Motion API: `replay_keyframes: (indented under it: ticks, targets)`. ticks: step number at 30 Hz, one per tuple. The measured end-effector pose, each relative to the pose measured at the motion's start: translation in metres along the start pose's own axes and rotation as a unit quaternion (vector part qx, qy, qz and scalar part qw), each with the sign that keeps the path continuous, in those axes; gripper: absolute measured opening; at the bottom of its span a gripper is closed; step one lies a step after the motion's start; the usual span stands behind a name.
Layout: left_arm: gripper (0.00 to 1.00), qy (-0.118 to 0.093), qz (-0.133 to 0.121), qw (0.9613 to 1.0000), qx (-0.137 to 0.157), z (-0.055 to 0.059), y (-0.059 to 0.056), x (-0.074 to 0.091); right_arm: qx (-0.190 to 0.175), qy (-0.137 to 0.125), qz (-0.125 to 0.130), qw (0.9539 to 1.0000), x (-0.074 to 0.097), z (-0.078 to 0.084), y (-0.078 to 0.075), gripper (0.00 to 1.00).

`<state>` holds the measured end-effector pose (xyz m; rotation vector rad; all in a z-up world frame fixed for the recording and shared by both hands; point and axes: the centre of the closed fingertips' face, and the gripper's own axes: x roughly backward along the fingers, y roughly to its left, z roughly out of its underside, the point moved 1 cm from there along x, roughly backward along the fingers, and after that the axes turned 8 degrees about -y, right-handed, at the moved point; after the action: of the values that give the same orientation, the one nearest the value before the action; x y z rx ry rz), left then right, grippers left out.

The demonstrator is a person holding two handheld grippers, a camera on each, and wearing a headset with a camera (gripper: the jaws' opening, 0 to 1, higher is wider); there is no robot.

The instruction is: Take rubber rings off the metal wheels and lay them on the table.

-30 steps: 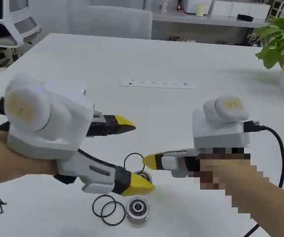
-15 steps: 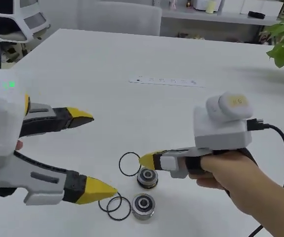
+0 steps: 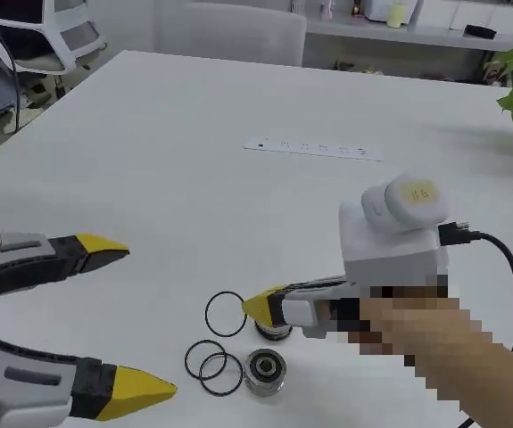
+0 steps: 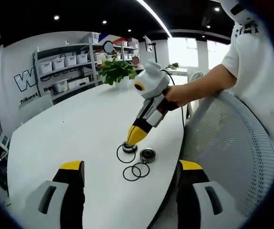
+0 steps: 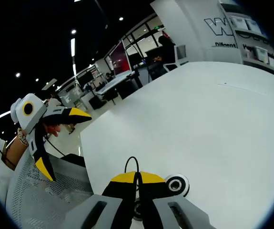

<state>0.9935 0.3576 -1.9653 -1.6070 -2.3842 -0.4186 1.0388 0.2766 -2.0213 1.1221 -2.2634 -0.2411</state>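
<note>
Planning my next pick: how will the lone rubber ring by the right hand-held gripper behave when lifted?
The lone rubber ring is a thin black loop, so it will probably sag and feel light. Lying flat on the table, it likely won't roll, but may be hard to pinch.

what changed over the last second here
The left tongs, open, drew back leftward from the nearer wheel. The right tongs stayed shut, tip at the farther wheel. Both wheels and the three loose rings did not move.
</note>
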Motion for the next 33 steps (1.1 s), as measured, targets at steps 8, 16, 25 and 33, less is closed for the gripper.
replay_keyframes:
  ticks: [8,16,25,33]
  targets:
    - [0.77,0.01,-0.006,0.9997,0.02,0.016,-0.008,0.003,0.007,0.022,-0.01,0.9997,-0.005,0.012,0.004,0.0]
    - [0.75,0.025,-0.015,0.9989,0.037,0.029,-0.007,0.004,0.012,0.038,-0.014,0.9991,-0.007,0.022,0.007,0.0]
    - [0.74,0.032,-0.031,0.998,0.045,0.035,-0.001,0.003,0.018,0.05,-0.02,0.9984,-0.009,0.028,0.01,0.0]
    - [0.74,0.045,-0.024,0.9975,0.049,0.04,-0.005,0.001,0.022,0.061,-0.021,0.9977,-0.012,0.035,0.011,0.0]
